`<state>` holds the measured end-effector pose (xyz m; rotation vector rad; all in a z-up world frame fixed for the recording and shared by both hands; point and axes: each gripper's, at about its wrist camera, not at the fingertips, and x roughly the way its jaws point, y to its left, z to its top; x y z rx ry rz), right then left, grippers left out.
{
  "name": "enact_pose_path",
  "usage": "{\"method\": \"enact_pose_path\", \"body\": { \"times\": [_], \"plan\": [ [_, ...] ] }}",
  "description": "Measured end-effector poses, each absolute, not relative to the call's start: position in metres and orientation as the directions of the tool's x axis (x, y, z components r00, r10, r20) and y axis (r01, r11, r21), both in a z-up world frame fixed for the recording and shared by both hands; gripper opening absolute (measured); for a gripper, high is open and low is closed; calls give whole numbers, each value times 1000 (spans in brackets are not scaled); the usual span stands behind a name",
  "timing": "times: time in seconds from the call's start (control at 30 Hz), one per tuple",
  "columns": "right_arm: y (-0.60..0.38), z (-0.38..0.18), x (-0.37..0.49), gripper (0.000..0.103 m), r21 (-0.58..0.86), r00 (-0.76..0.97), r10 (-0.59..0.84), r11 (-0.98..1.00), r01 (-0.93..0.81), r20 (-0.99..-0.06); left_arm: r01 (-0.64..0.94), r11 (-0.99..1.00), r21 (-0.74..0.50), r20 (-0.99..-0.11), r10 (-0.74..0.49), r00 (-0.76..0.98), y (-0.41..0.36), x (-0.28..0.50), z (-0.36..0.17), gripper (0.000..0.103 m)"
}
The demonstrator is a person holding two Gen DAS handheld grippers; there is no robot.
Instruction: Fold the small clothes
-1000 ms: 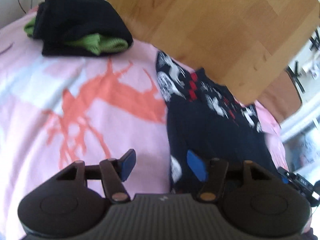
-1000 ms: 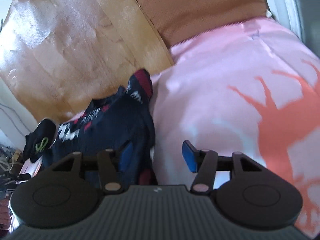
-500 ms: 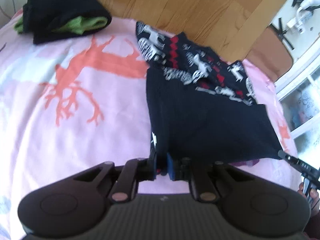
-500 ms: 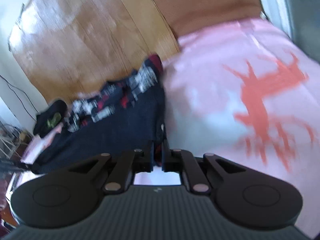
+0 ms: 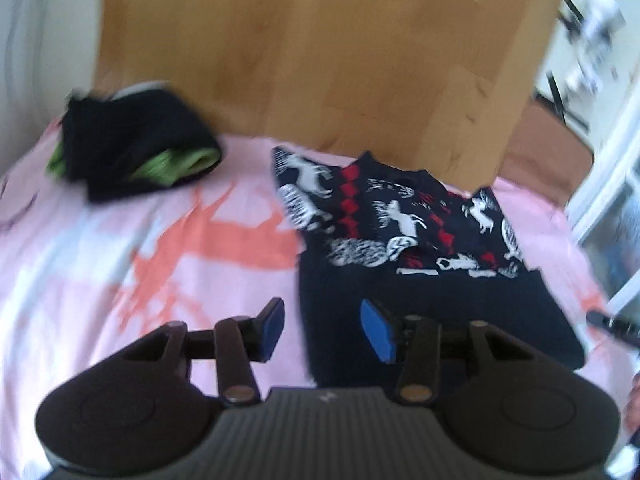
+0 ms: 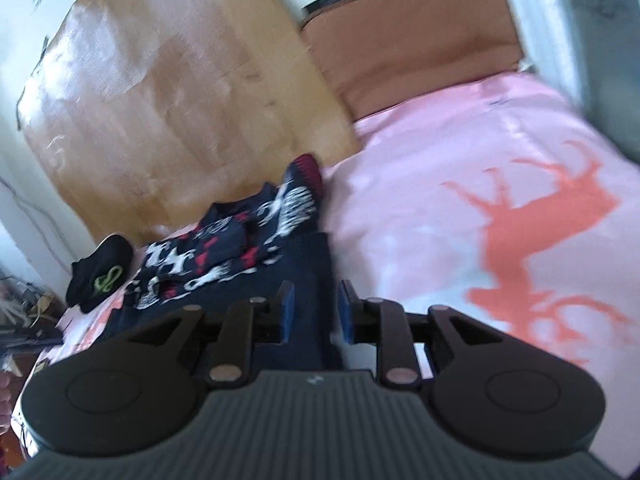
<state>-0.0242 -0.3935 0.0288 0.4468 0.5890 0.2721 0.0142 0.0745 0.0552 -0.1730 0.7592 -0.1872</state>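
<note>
A dark navy sweater [image 5: 420,280] with white reindeer and red marks lies folded on the pink bedspread [image 5: 120,280]; its plain lower half is turned up over the patterned part. My left gripper [image 5: 322,326] is open and empty over the sweater's near left corner. In the right wrist view the sweater [image 6: 240,268] lies at left of centre. My right gripper [image 6: 314,314] is open, jaws apart on either side of the sweater's near right edge, not clamping it.
A folded black and green garment [image 5: 136,156] lies at the bed's far left, also in the right wrist view [image 6: 100,272]. A wooden board [image 5: 320,60] stands behind the bed. A brown cushion [image 6: 412,36] is at the far right.
Both grippers were shut on the sweater's near edge half a second ago. Both have opened and let it go, and the sweater lies folded on the bed.
</note>
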Motion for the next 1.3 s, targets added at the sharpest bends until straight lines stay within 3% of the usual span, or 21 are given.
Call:
{"method": "enact_pose_path", "body": {
  "times": [0.1,0.23,0.47,0.53,0.67,0.8,0.97,1.03,1.17,1.2,1.23,1.3],
  "plan": [
    [-365,25,-11,28,388,798,338,910,-143,-498,118,989,-89,-690,-147,708,38,29,41,43],
    [-357,22,0,42,333,802,301,933,-136,-516,129,987,-91,-715,-155,681,35,34,28,43],
    [-366,45,39,44,306,780,331,933,-187,-531,107,994,-8,-705,-81,704,54,71,54,46],
    [-361,62,69,46,302,774,376,920,-248,-510,132,991,2,-688,-94,719,51,100,68,52],
    [-339,75,153,49,363,726,452,885,-292,-519,148,987,-57,-735,-142,663,27,188,72,52],
    [-307,57,244,50,428,662,474,869,-247,-580,116,991,-72,-757,-130,640,-4,269,55,53],
    [-273,20,314,51,397,601,453,887,-234,-659,97,994,-50,-796,-98,597,-32,326,17,56],
    [-267,6,329,51,392,575,448,891,-228,-685,80,996,-40,-806,-80,587,-35,336,4,54],
    [-261,-5,335,51,394,569,465,884,-253,-678,103,992,-73,-787,-121,605,-37,333,-3,31],
    [-260,-5,333,43,391,566,472,881,-267,-676,115,991,-71,-782,-127,610,-40,330,-3,21],
    [-258,-5,330,16,376,567,467,884,-278,-678,123,990,-62,-779,-125,615,-44,326,-2,18],
    [-254,-5,323,13,333,576,442,897,-290,-688,131,991,-10,-770,-91,631,-55,318,-3,11]
  ]
}}
